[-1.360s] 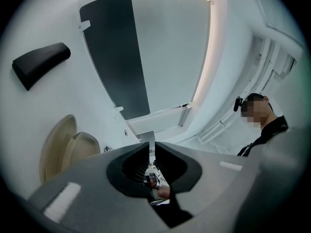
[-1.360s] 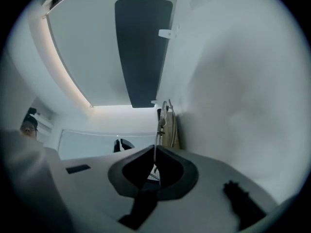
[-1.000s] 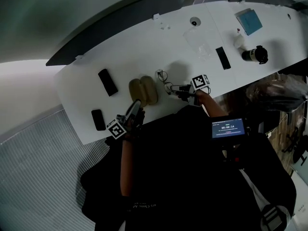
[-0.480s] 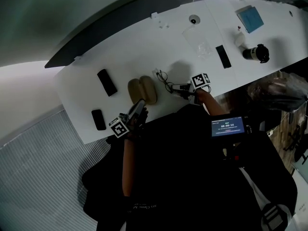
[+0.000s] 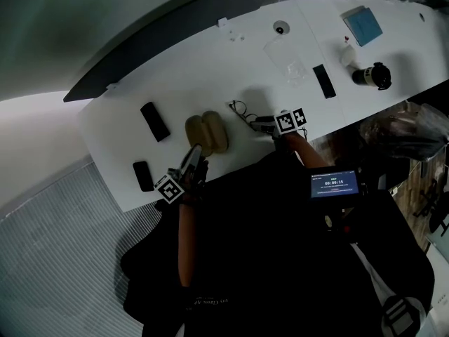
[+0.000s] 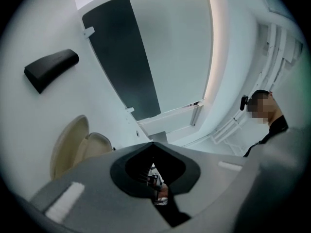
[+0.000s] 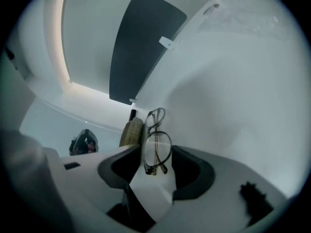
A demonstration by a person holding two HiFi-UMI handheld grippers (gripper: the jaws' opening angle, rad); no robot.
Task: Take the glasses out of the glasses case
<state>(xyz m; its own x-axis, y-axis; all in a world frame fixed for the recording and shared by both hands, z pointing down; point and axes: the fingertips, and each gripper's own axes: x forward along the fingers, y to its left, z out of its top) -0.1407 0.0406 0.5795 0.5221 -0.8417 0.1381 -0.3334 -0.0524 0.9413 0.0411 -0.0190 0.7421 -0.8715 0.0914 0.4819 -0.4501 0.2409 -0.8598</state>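
From the head view, the glasses case (image 5: 207, 133) lies open on the white table (image 5: 126, 128), its two tan halves side by side near the front edge. The glasses (image 5: 240, 110) sit on the tabletop just to the right of the case, outside it. The right gripper (image 5: 256, 122) reaches to them from the person's side. At this size it is hard to tell whether its tips touch the frame. The left gripper (image 5: 196, 152) points at the near end of the case. Two flat black objects (image 5: 155, 120) lie to the left of the case, one nearer the front edge than the other.

In the left gripper view, the left gripper (image 6: 151, 147) has its jaws pressed together with nothing between them. The open case (image 6: 77, 144) lies off to the left, apart from the jaws.

In the right gripper view, the right gripper (image 7: 155, 161) has its jaws spread wide, having just been opening. The folded glasses (image 7: 156, 147) stand between them on the table, and the pads do not appear to press on the frame. The case (image 7: 131, 132) shows just behind the glasses.
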